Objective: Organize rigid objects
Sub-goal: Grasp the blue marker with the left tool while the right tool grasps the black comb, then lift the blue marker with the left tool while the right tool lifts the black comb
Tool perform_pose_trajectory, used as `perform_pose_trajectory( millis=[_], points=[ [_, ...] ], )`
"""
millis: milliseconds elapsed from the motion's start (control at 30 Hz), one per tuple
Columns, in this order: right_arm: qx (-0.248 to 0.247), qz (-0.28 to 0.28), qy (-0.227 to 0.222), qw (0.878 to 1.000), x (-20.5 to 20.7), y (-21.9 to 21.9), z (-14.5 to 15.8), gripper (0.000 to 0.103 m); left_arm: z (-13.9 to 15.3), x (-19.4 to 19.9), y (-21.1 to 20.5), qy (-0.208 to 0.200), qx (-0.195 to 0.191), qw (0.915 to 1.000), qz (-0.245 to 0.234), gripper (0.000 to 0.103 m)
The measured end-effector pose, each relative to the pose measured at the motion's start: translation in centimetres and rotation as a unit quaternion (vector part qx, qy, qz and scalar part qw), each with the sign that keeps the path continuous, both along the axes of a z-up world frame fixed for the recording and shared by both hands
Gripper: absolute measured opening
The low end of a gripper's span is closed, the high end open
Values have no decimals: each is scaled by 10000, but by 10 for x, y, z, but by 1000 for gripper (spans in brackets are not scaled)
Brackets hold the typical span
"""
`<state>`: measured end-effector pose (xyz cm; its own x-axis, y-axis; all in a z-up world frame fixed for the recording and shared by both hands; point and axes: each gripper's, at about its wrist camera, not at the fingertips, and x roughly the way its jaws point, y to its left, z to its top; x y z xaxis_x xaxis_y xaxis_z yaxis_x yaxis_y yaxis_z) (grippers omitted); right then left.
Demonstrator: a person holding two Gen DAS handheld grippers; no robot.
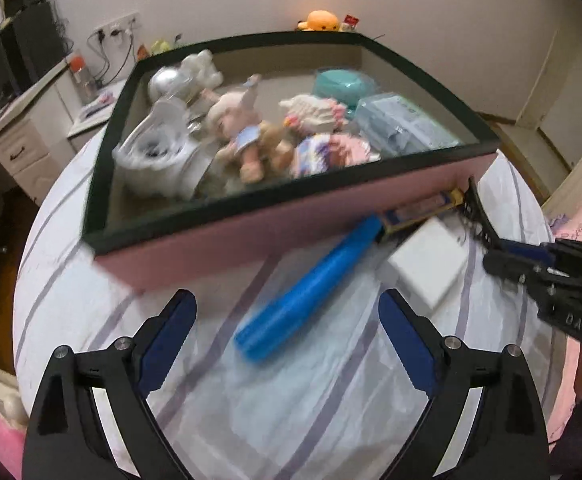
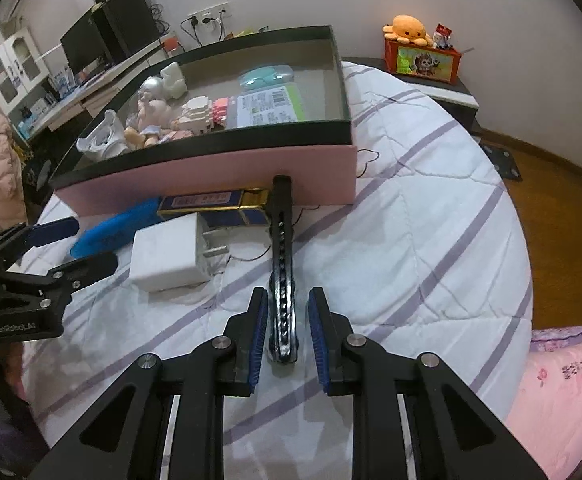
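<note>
My 2 grippers over the bed, the comb between my right fingers.

My right gripper (image 2: 288, 334) has its 2 fingers either side of the black comb's (image 2: 282, 240) handle; I see a gap at the right pad and cannot tell whether the left pad touches, so this is no firm pinch. The comb lies on the striped quilt (image 2: 411, 220), its far end touching the pink wall of the storage box (image 2: 211, 178). My left gripper (image 1: 287, 344) has its fingers spread wide, holding nothing, above the blue tube (image 1: 311, 284). Beside the tube lie the white charger (image 2: 167, 256) and a blue-and-gold carton (image 2: 215, 206), which rests against the box. Inside the box sit a doll (image 1: 235, 132), small toys and a teal case (image 1: 343, 86).
</note>
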<state>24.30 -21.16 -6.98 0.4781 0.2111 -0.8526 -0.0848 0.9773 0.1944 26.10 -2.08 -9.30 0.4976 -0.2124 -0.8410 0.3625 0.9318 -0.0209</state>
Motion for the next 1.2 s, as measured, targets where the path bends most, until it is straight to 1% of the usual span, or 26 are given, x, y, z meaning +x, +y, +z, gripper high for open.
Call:
perform_pose_trajectory(
  millis=[33, 67, 100, 133, 167, 200, 233, 267, 300, 333, 433, 667, 833, 1067, 1167, 1200],
  points=[
    [32, -9, -13, 10000, 1, -1, 0, 22, 0, 2, -5, -34, 30, 10000, -88, 91],
    [31, -26, -34, 10000, 4, -1, 0, 22, -2, 2, -12, -96, 91, 9997, -184, 81],
    [28, -27, -43, 10000, 8, 0, -1, 22, -5, 2, -19, -51, 198, 9994, -288, 53],
    [25, -30, -65, 10000, 10, 1, -1, 22, -9, 5, -23, 46, 276, 9990, -354, 42],
    [9, -22, -80, 10000, 14, 2, -1, 22, -9, 1, -26, -81, 332, 9986, -397, 35],
    [-21, -5, -89, 10000, 17, 4, -2, 22, -8, -3, -28, -76, 359, 9982, -473, 28],
    [-68, 28, -81, 9999, 18, 5, -1, 21, -7, -6, -29, -98, 387, 9980, -497, 27],
    [-120, 60, -89, 9999, 18, 7, -1, 17, -6, -9, -28, -74, 395, 9978, -522, 22],
    [-107, 58, -92, 9999, 17, 6, -1, 17, -5, -12, -28, -69, 397, 9977, -538, 17],
    [-36, 12, -80, 10000, 16, 4, -1, 17, -5, -14, -26, -62, 400, 9978, -531, 15],
    [144, -109, -84, 9998, 10, -1, 2, 17, -3, -20, -22, -26, 363, 9982, -479, 14],
    [191, -121, -188, 9996, 0, 2, 13, 17, 1, -23, -13, -21, 255, 9994, -238, 14],
    [281, -203, -333, 9988, -12, 1, 26, 17, 12, -29, -5, -159, 208, 9996, -120, 14],
    [351, -255, -583, 9974, -35, 6, 48, 17, 30, -47, 18, -308, 53, 9994, 168, 14],
    [319, -272, -831, 9957, -49, 9, 67, 17, 44, -61, 27, -560, 152, 9977, 343, 14],
    [309, -263, -903, 9951, -53, 9, 72, 17, 50, -65, 31, -630, 118, 9972, 374, 14]
  ],
)
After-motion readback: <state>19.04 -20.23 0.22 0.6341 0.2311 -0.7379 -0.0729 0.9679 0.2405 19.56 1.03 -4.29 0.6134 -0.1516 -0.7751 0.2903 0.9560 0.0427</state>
